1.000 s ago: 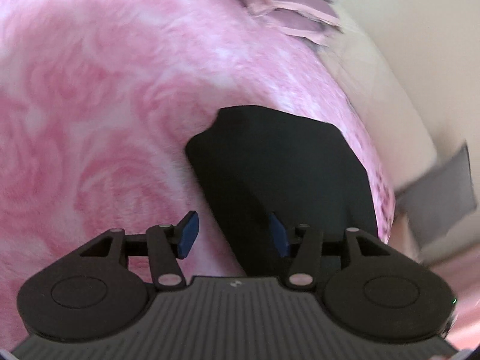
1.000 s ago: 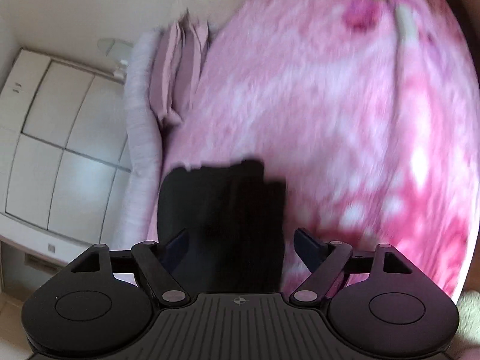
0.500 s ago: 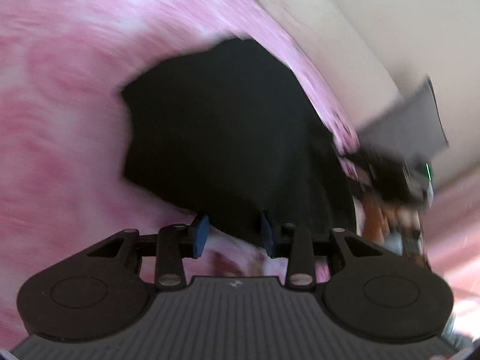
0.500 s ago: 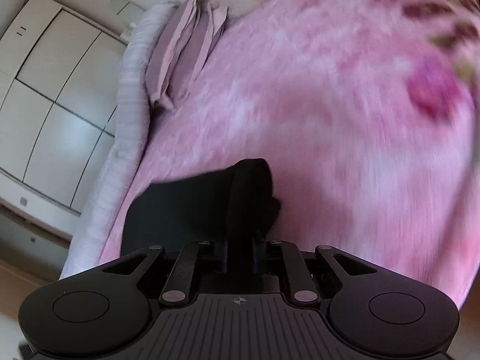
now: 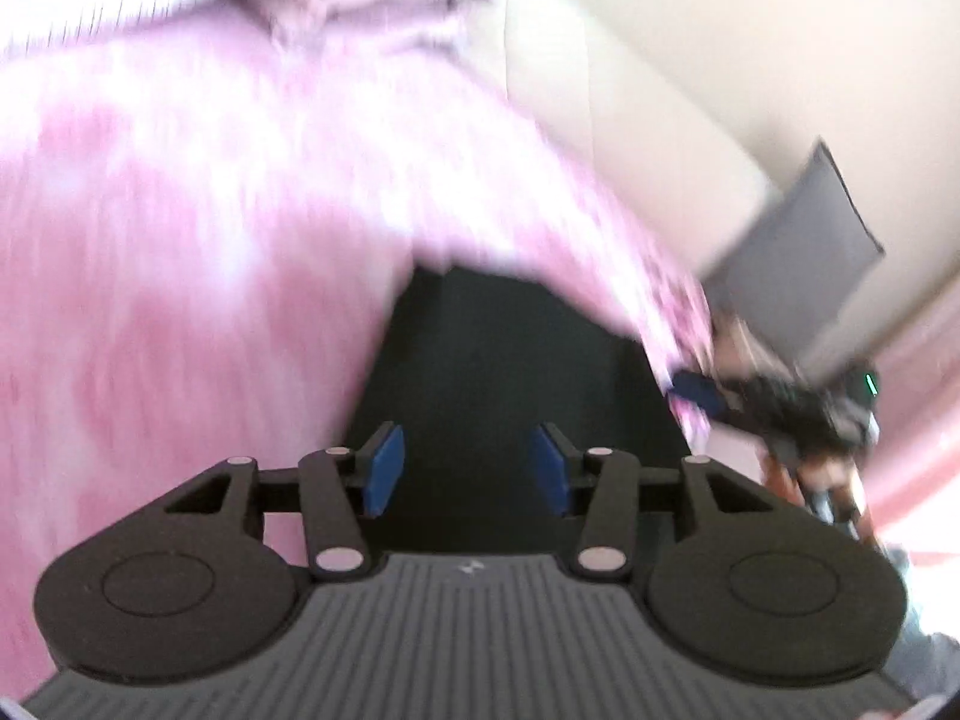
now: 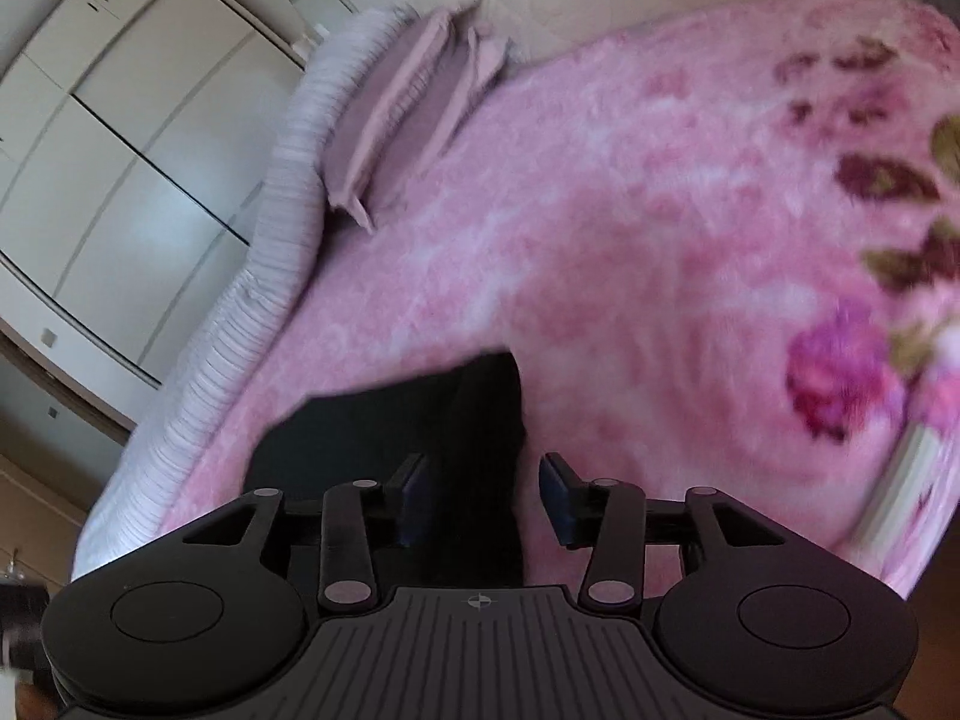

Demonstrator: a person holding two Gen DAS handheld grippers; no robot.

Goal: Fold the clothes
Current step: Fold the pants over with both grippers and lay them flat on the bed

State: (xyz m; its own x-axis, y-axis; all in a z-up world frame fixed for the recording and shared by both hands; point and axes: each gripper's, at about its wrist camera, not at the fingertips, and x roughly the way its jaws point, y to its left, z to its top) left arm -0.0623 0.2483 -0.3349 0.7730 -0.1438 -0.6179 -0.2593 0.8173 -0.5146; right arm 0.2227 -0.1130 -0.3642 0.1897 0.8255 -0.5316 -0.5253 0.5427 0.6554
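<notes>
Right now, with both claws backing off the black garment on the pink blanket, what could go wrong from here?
1. The black garment lies near the pink blanket's edge; a tug toward that side could drag it off the bed.
2. A raised fold stands between the right claw's opening jaws; it may snag and undo the fold.
3. The left claw is also opening just above the cloth, with the right claw close by; they could collide.

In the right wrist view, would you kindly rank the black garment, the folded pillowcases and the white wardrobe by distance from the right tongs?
1. Black garment, lying between the opening right tongs.
2. Folded pillowcases, up the bed, upper left.
3. White wardrobe, beyond the bed, far left.
</notes>
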